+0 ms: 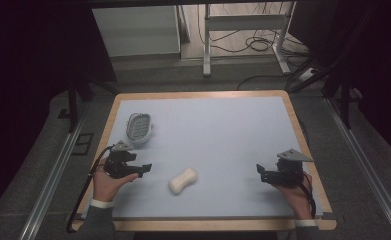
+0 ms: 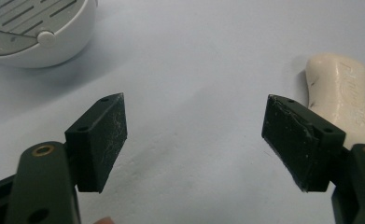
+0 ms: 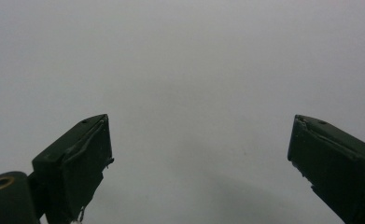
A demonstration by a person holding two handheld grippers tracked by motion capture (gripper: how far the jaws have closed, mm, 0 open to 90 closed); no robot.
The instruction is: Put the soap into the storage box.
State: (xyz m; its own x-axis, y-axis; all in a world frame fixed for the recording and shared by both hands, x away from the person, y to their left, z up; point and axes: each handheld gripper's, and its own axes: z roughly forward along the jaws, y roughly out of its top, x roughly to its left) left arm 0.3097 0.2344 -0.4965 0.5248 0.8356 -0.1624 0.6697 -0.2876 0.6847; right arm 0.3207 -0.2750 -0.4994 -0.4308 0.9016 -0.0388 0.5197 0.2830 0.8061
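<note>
- Two tools rest low over the desk (image 1: 223, 125), one in each hand; we log both with jaws spread wide and nothing between them.
- Left tool (image 1: 144, 169) sits at the near left, pointing toward the soap bar (image 1: 183, 180). In the left gripper view the bar (image 2: 343, 95) lies just beyond the right-hand jaw, off to the side of the gap, not inside it.
- Soap bar: cream, waisted in the middle, lying flat near the front centre of the desk, well apart from the soap dish (image 1: 139, 128).
- Soap dish: white, slotted insert, standing at the far left beyond the left tool.
- Right tool (image 1: 260, 172) hovers at the near right over bare desk, well apart from the bar.
- Our judgement: the work in hand is picking up the bar and carrying it to the dish.
- Risks: the bar is off the jaw line, so closing now would likely nudge or spin it rather than grip it.
- We expect soap to be slick; a pinch on a rounded end could squirt it out.
- Coming down too low could scrape the pads on the desk.
</note>
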